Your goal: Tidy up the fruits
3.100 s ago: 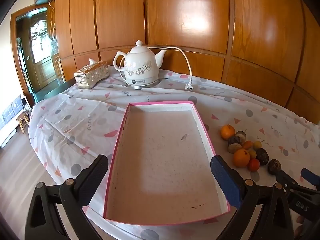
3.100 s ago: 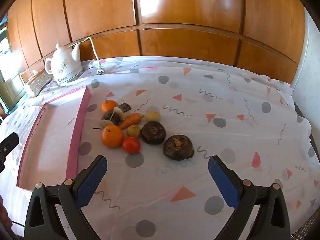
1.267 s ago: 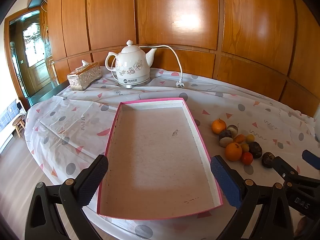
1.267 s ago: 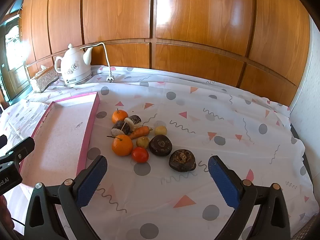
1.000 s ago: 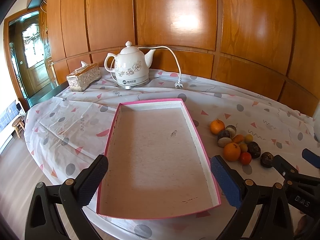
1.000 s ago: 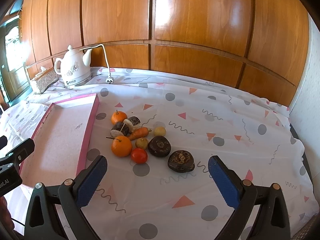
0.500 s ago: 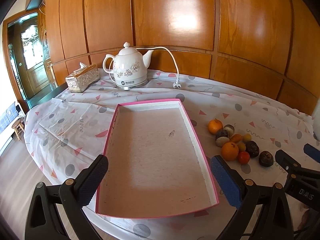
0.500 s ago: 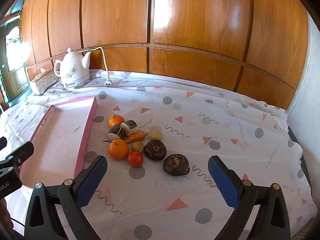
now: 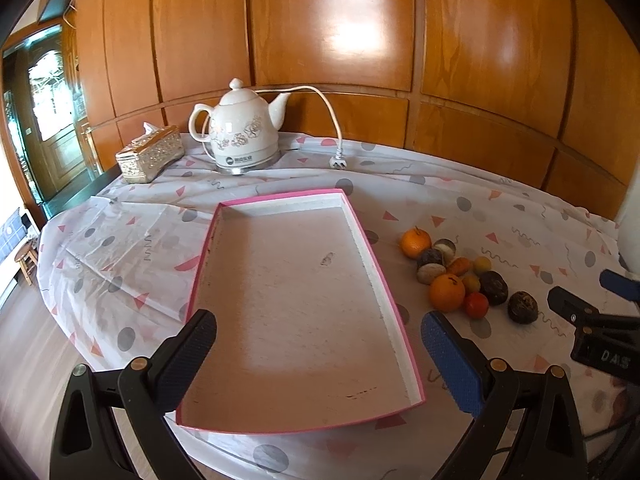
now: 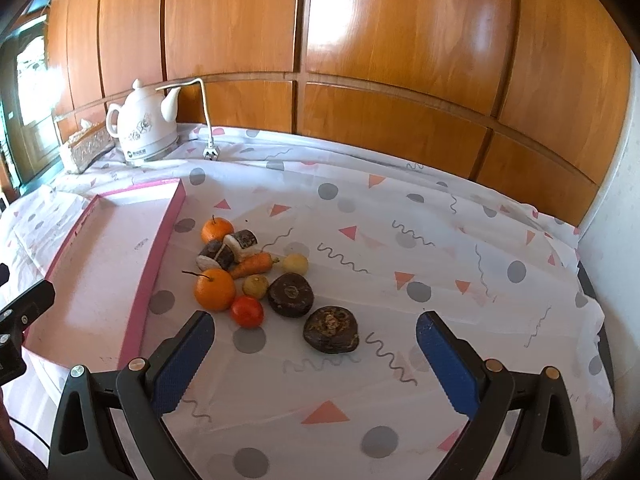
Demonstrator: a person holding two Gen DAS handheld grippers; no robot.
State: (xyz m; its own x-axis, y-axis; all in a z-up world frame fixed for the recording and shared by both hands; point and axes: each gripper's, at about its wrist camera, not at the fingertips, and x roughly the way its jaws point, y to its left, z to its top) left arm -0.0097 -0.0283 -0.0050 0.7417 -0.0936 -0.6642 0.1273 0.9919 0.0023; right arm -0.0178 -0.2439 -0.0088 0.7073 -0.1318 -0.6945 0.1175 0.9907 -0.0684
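Right gripper open; fruit pile items overlapping, unclear.

White letters "DAS" stand on the right gripper; the kettle label is unreadable.

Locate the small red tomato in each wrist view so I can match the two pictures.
Left wrist: red tomato at right, beside the big orange.
Right wrist: red tomato at lower centre-left, near the left fingertip.
Shared landmark: the white kettle at the wall.

Two oranges, one tomato, perhaps two mangosteens.
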